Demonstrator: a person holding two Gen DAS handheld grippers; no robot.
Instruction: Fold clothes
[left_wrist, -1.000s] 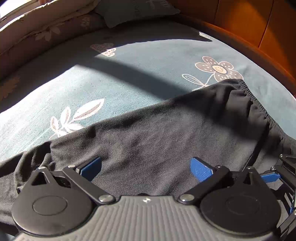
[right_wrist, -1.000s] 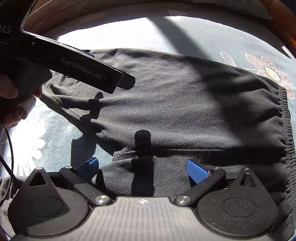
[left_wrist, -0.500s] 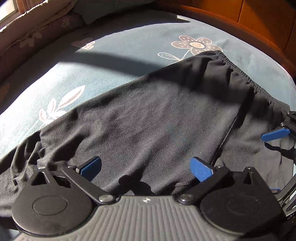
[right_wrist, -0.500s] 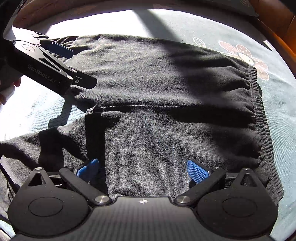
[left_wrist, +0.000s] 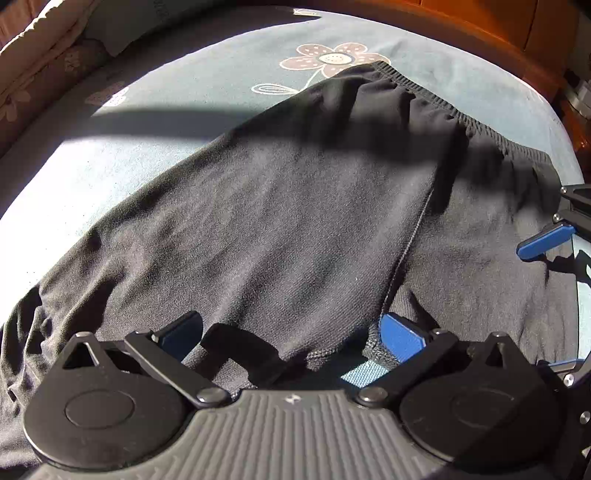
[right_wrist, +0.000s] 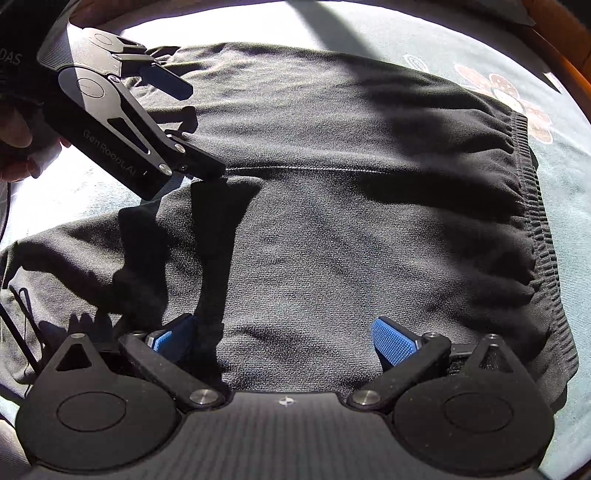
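Black shorts (left_wrist: 295, 229) lie flat on the floral bed sheet (left_wrist: 221, 74). Left gripper (left_wrist: 291, 332) spread wide over the crotch; right gripper (right_wrist: 284, 339) spread wide above the near leg.

We look from each wrist, low and close, forward past its own fingers. Both views share the black garment (left_wrist: 280, 229) ahead, from opposite sides.

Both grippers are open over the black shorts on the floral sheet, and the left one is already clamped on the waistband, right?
Not clamped. In the right wrist view the left gripper is open near the crotch seam of the black shorts, far from the waistband. The right gripper is open too, over the floral sheet.
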